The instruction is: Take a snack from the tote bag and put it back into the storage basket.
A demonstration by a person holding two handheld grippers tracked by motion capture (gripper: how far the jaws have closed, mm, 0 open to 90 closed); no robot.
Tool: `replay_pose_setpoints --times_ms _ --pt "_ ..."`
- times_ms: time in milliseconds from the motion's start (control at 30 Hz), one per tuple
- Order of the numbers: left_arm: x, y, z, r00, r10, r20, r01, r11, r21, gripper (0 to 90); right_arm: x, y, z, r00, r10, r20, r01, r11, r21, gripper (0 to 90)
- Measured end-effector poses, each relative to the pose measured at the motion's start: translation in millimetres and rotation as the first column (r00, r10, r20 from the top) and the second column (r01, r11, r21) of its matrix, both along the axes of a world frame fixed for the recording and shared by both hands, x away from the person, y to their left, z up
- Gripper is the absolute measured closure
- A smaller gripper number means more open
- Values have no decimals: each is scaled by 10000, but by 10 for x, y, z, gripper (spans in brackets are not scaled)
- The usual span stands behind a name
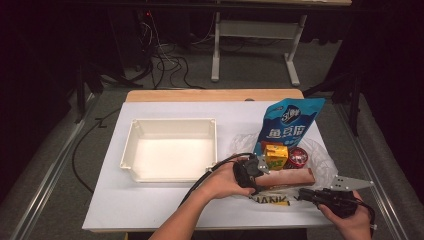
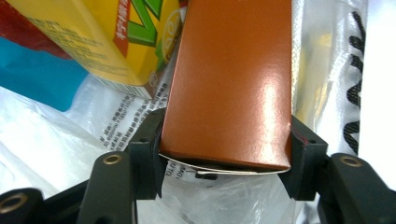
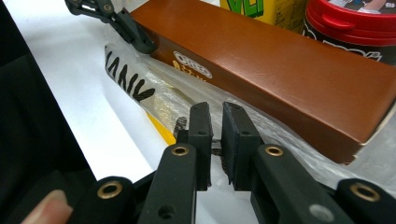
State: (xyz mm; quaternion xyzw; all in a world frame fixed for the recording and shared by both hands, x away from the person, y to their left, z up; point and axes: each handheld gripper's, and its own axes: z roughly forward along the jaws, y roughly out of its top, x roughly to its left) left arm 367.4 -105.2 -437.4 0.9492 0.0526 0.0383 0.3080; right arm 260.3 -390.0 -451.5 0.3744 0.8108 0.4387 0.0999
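Left gripper point(image 2: 224, 149) clamped on end of brown box point(image 1: 286, 177), lying on plastic bag point(image 1: 320, 155) right of white bin point(image 1: 172, 150). Right gripper point(image 3: 215, 140) nearly closed, pinching bag edge. Lift box level, keep bag pinned.

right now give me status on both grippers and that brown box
Left gripper shut on brown biscuit box, jaws at its end. Right gripper nearly closed on clear plastic bag. Yellow drink carton and red-lidded tub close behind box.
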Motion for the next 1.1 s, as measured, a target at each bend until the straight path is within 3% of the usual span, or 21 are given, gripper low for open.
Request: replay_pose_setpoints --times_ms 267,567,867,1100 --pt "0 73 68 9998 13 -210 -21 9992 -404 436 3 5 -4 10000 -7 37 7 10000 -34 829" --pt "-47 147 178 9999 42 -163 -50 9985 -545 437 2 13 -2 10000 -40 10 40 9999 -107 831" --pt "-41 201 296 9991 136 -401 -180 9934 -1129 437 13 52 -25 9999 51 -110 -54 9996 -293 835" --pt "-52 217 382 9994 164 -306 -200 9927 -1191 437 26 68 -55 9997 65 -235 -76 9989 -473 837"
